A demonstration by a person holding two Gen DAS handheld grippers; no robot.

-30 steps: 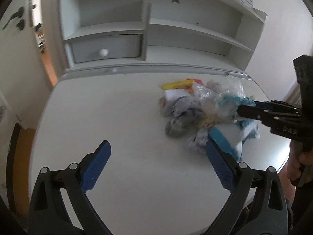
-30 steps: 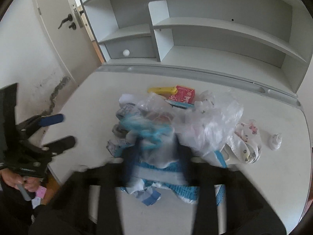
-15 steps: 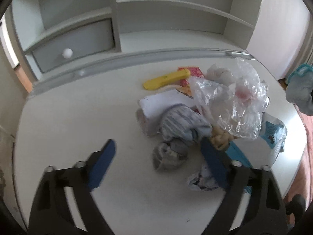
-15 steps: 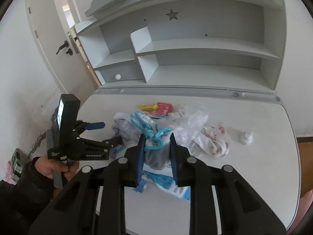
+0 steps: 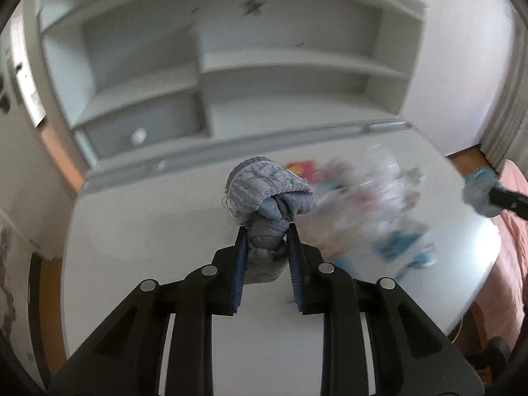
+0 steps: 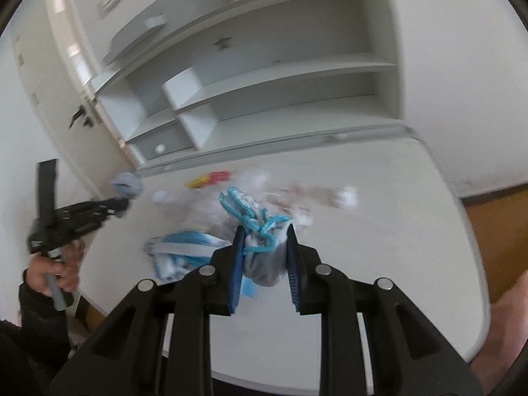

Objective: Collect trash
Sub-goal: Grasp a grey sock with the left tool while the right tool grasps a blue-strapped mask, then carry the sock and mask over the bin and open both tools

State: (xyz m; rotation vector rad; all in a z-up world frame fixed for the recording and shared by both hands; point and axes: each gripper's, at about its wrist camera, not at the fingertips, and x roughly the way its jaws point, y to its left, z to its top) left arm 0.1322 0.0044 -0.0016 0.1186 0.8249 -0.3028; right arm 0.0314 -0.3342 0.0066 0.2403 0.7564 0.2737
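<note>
Presently, the trash pile (image 6: 264, 194) lies on the white desk (image 5: 138, 217), toward its right half in the left wrist view, blurred: clear plastic film (image 5: 373, 191), a red packet (image 5: 300, 167), a yellow item (image 6: 194, 183) and blue-and-white wrapping (image 6: 184, 247). A small white scrap (image 6: 346, 196) lies apart, to the right of the pile in the right wrist view.

The left gripper (image 5: 265, 241) has a bundled grey-blue cloth (image 5: 267, 194) between its blue pads (image 5: 241, 264); its jaws are closing and the pads press the bundle's lower part, while the ribbed upper part bulges above the fingertips. The bundle is clear of the desk surface.

The right gripper (image 6: 264, 241) pinches a grey-white wad with a turquoise cord (image 6: 250, 217) looped over it; its fingers stand close together on the wad, above the near edge of the desk.

A hand (image 6: 52, 270) in a dark sleeve (image 6: 29, 323) holds the left gripper's handle, at the left of the right wrist view.

Behind the desk stands a grey shelf unit (image 5: 280, 66) with a small drawer (image 5: 145, 128). A door (image 6: 59, 76) is visible left of it.
</note>
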